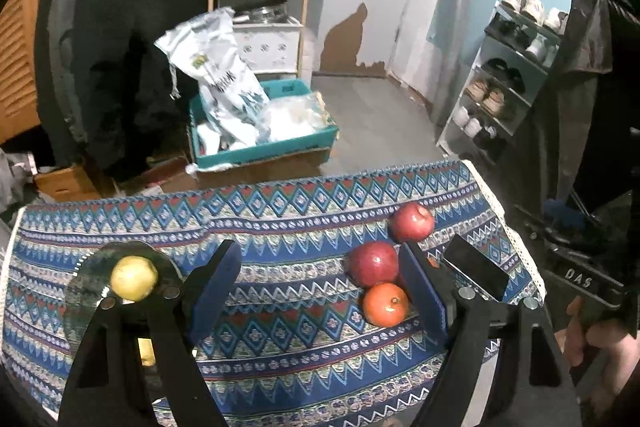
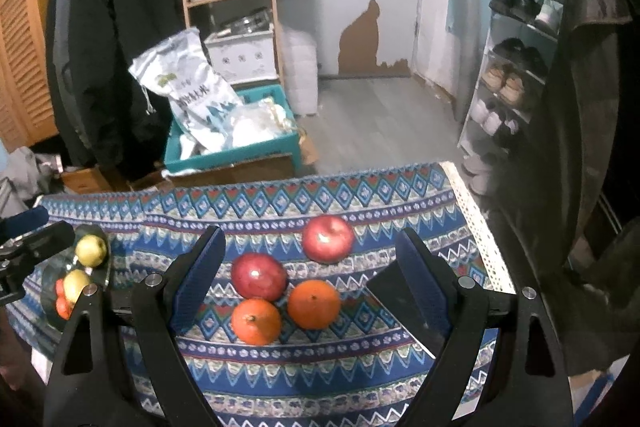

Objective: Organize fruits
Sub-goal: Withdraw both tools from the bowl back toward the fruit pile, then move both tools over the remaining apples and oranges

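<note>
While both tools gape empty, the left tool (image 1: 320, 291) half-hides one orange (image 1: 402, 283).

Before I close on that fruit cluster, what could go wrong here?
The two red apples and two oranges sit close together, so the open right gripper may nudge neighbours and set them rolling toward the table edge. The phone beside them could get knocked. The glass plate already looks crowded.
</note>
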### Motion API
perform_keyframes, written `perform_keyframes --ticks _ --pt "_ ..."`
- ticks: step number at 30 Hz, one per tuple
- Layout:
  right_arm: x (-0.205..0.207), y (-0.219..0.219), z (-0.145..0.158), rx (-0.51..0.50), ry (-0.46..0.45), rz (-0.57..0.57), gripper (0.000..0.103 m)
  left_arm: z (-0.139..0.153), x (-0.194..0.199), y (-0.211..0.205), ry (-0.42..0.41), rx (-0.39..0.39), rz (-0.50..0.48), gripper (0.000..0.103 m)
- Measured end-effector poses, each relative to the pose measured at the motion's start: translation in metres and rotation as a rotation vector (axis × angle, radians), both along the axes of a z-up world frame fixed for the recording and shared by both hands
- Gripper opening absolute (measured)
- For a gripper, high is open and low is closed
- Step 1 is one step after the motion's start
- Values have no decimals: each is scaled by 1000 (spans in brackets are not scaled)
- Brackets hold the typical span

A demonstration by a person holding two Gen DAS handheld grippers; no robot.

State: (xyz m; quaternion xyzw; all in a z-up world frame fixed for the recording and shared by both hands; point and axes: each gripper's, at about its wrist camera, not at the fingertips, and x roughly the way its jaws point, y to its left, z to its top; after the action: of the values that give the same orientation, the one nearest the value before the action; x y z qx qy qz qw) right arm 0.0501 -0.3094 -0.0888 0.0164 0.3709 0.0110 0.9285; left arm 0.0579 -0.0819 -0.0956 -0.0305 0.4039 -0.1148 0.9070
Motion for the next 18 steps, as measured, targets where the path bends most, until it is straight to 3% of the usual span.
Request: perform_keyframes --ticks 11,18 --pt "27 -5 -66 -6 177 8 87 -48 27 -15 104 10 4 82" --pt "45 -10 -105 20 277 3 87 -78 38 -27 138 60 -6 82"
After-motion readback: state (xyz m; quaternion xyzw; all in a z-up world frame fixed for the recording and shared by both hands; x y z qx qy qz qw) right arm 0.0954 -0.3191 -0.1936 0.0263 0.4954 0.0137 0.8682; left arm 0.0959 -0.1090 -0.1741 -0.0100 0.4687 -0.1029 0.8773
